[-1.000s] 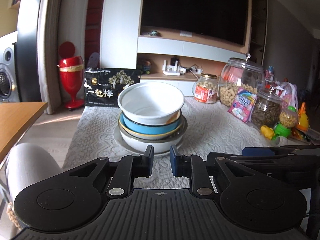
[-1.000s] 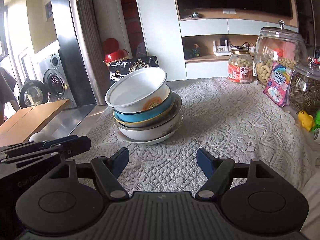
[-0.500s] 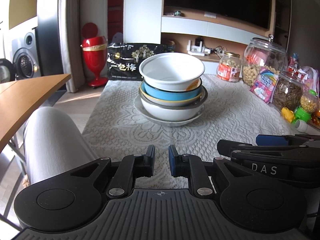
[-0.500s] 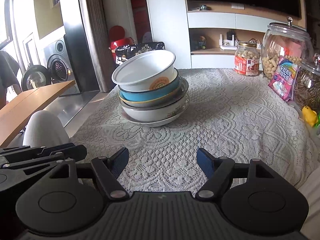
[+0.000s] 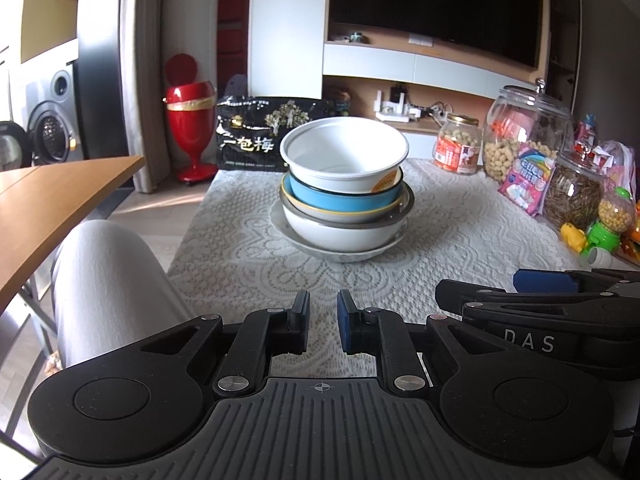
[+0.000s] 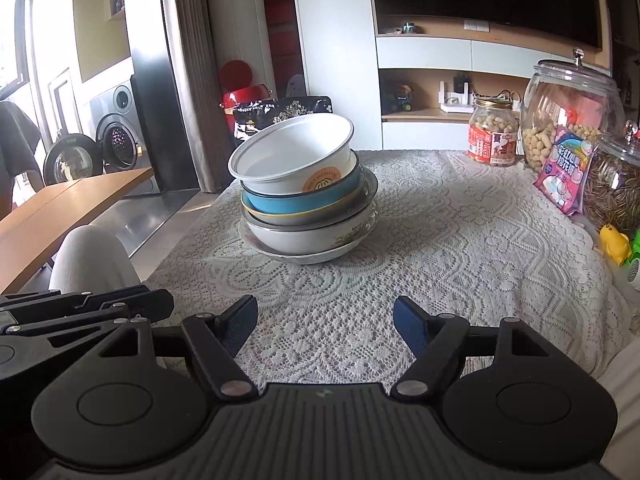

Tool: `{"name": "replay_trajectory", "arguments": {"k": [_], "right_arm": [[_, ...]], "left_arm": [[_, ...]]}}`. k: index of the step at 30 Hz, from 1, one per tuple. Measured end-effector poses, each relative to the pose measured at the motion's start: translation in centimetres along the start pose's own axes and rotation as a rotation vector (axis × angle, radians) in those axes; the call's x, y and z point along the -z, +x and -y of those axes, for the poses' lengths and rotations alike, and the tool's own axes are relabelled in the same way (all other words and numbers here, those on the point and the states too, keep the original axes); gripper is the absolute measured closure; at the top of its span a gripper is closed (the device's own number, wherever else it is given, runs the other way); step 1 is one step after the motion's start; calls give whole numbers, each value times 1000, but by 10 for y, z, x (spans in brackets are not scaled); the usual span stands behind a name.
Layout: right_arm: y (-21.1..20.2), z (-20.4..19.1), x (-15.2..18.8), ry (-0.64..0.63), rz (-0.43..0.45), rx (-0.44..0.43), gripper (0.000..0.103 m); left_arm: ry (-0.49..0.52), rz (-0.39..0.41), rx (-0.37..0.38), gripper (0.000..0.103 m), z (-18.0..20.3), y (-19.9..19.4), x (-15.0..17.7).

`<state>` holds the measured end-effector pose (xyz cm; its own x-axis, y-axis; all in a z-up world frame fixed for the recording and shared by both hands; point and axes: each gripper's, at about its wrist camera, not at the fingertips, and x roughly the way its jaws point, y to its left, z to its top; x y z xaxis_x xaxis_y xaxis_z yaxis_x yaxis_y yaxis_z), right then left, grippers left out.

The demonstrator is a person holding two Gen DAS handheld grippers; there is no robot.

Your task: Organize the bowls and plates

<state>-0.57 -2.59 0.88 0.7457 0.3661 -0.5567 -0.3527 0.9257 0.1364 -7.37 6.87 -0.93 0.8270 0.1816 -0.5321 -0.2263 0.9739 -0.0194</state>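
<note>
Surface finishes. The table carries a white lace cloth, openwork and matt, with a raised floral pattern. On it, a stack of dishes: a white round top bowl, smooth and semi-gloss with a thin dark metallic rim; a glossy blue bowl edged in yellow; a dull grey metal-looking bowl; a glazed white bowl; and a shallow white plate beneath. Clear glass jars, glossy, with bright reflections. A shiny pink plastic sweet packet. A smooth orange-brown wooden tabletop, satin. Matt black plastic gripper bodies, ribbed at the base; textured blue pads.
</note>
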Motion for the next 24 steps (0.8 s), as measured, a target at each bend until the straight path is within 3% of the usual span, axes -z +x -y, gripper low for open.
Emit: {"name": "replay_trajectory", "arguments": {"k": [24], "right_arm": [[-1, -1, 2, -5, -1, -4, 27]], "left_arm": [[-1, 8, 2, 85, 0, -3, -1]]}}
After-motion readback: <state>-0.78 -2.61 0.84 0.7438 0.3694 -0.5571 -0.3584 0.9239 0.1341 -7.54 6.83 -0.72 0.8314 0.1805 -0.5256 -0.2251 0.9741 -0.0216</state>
